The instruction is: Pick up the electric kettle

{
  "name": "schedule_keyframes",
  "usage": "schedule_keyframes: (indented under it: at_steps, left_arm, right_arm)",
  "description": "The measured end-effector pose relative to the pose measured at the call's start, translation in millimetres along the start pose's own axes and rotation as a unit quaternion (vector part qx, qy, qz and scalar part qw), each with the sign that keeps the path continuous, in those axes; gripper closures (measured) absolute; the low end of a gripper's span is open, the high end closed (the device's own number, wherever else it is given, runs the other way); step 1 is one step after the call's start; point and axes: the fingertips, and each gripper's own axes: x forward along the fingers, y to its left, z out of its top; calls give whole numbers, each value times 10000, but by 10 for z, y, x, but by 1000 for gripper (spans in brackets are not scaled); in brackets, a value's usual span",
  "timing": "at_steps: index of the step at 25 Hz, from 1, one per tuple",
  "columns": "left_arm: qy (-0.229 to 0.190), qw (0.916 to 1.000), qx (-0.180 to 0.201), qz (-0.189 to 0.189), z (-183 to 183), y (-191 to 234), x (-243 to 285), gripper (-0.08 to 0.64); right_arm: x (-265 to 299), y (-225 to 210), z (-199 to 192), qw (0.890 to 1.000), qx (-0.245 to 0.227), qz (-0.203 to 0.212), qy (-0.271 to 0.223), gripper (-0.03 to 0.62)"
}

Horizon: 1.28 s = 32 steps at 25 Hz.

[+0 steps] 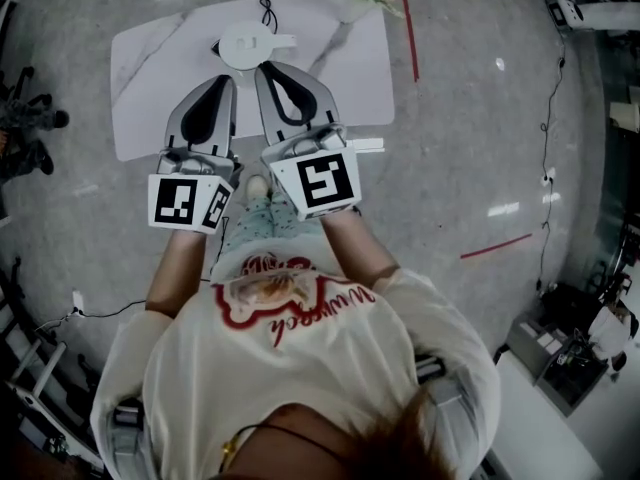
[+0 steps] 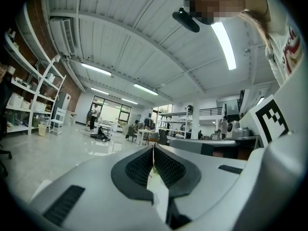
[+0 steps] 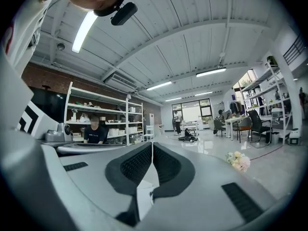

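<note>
We hold the left gripper (image 1: 226, 78) and the right gripper (image 1: 268, 68) level, side by side, forearms stretched over the low white table (image 1: 150, 58). Both pairs of jaws are pressed together, gripping nothing. The white electric kettle (image 1: 250, 46) sits on the table just beyond the 2 tips.

The head view is dim and grey, under flat, even light with few clear shadows; the white table (image 1: 150, 68) is its palest patch. The glossy floor (image 1: 480, 118) carries pale streaks of glare from lights overhead. Straight lines bow outward, the corners fall dark, and the hair at the bottom edge is blurred.

Both gripper views are brighter, round pictures ringed in black. In the left gripper view a ceiling light strip (image 2: 224, 44) burns out to pure white, and a far window (image 2: 111, 110) throws a sheen across the floor. In the right gripper view a second light strip (image 3: 84, 30) glares likewise. The near bodies of the left gripper (image 2: 154, 147) and right gripper (image 3: 152, 143) look soft, while the distant room is sharp.
</note>
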Motion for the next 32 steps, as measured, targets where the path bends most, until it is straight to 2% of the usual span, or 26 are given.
schedule_keyframes:
  at_steps: [17, 32]
  left_arm:
    - [312, 9993, -118, -145, -648, 197, 228, 546]
    - [553, 9980, -287, -73, -1211, 330, 345, 546]
  right_arm:
    - [216, -189, -591, 9996, 60, -169, 196, 575]
    - [307, -366, -1164, 9986, 76, -212, 486, 575]
